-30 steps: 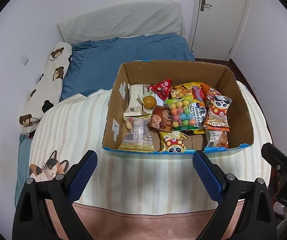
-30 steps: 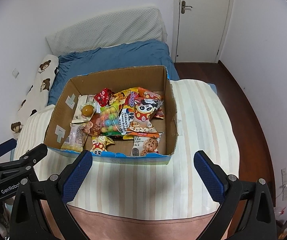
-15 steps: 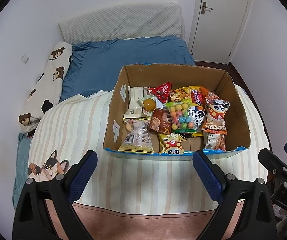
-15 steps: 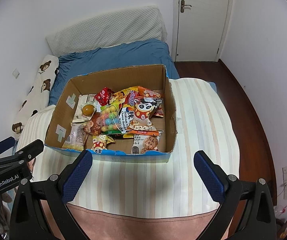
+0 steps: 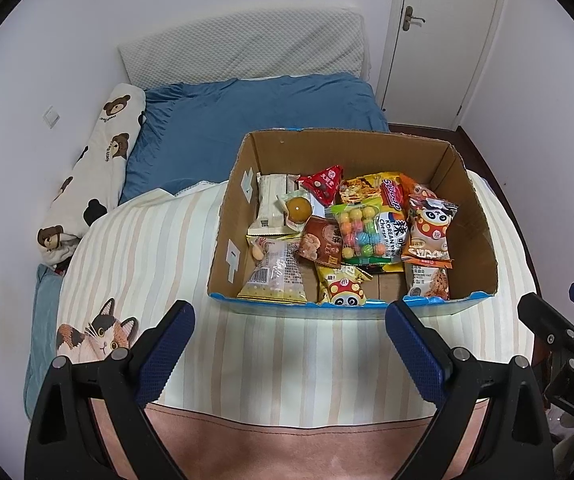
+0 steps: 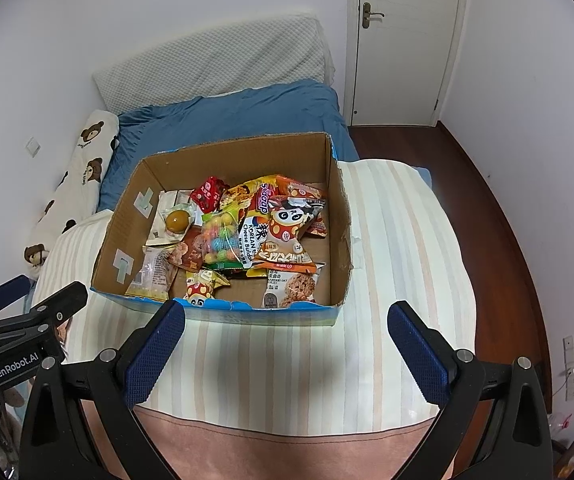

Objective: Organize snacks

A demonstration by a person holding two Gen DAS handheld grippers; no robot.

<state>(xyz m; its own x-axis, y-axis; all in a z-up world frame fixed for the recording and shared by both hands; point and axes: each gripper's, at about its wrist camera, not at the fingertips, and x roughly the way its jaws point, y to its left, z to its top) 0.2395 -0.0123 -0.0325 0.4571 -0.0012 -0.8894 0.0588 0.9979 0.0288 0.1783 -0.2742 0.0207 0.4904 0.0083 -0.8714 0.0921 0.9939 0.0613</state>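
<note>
snack box on the bed, both grippers wide

a cardboard box (image 5: 467, 200) full of snack packets (image 5: 367, 232) sits on the striped blanket (image 5: 147, 248). beyond it lie a blue sheet (image 5: 247, 112) and bear pillow (image 5: 99, 160). left gripper (image 5: 289, 344) and right gripper (image 6: 287, 344) hover near its front wall, fingers (image 6: 155, 352) released, empty.

**A:** Where does the left wrist view look from?

**B:** From above the near end of the bed, angled downward and forward along the left gripper (image 5: 289, 330), whose blue pads frame the bottom. The cardboard box (image 5: 471, 240) sits slightly right of centre, not close.

**A:** And the right wrist view?

**B:** Same height and heading, beside it on the right; the right gripper (image 6: 285, 332) frames a box (image 6: 337, 216) shifted left of centre.

**A:** What do they share?

**B:** The box, striped blanket (image 5: 147, 248), blue sheet (image 6: 227, 120) and door (image 6: 403, 40). Each also catches the other gripper at its edge.
</note>
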